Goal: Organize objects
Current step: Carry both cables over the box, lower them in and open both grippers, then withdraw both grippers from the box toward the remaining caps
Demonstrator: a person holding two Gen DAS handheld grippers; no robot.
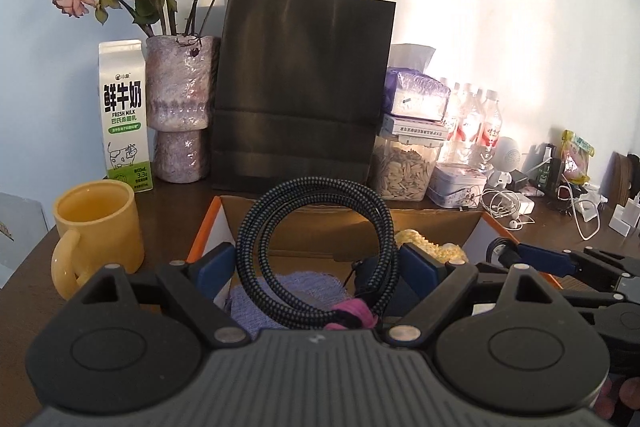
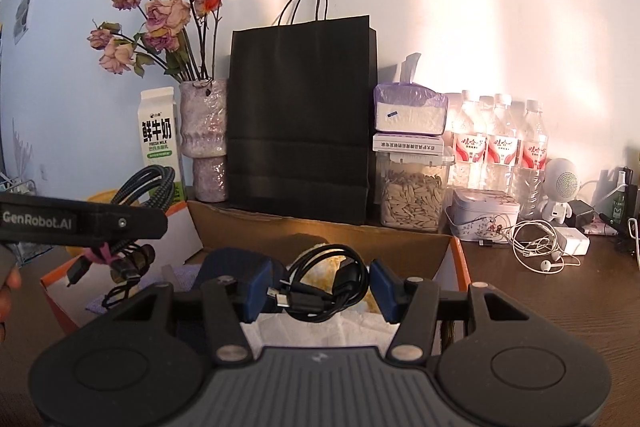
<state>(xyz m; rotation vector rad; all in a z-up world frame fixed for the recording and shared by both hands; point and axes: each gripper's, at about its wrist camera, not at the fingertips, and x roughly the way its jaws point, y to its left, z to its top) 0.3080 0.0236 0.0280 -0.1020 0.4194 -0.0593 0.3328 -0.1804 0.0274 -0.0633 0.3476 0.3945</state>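
- Dark wood forms the surface (image 2: 560,307), backed by a pale wall, and both grippers work above an open cardboard box (image 2: 320,227) that appears to be the collecting place for loose items.
- In the left wrist view, the left gripper (image 1: 316,267) is clenched on a braided cable coil (image 1: 316,247); the loop stands upright between the blue pads (image 1: 418,267), with a pink tie (image 1: 352,311) binding its lower part, so the coil stays bundled while carried.
- In the right wrist view, the right gripper (image 2: 318,287) has its pads at either side of a smaller black cable bundle (image 2: 324,283); the jaws look closed on it, though pad contact is hard to confirm. The bundle hangs over the box interior, probably so it can drop straight in.
- Below both grippers the box already holds a purple cloth (image 1: 288,291), something yellow and knobbly (image 1: 432,247) and white paper (image 2: 320,331), which suggests soft items line the bottom.
- A yellow mug (image 1: 96,235) stands just beside the box on its left.
- Taller things line the wall behind: a milk carton (image 1: 126,115), a vase of dried roses (image 1: 180,107), a black paper bag (image 1: 300,87), a seed jar (image 2: 412,199), water bottles (image 2: 496,143).
- White earphones (image 2: 540,247) lie loose to the right, likely still to be sorted.
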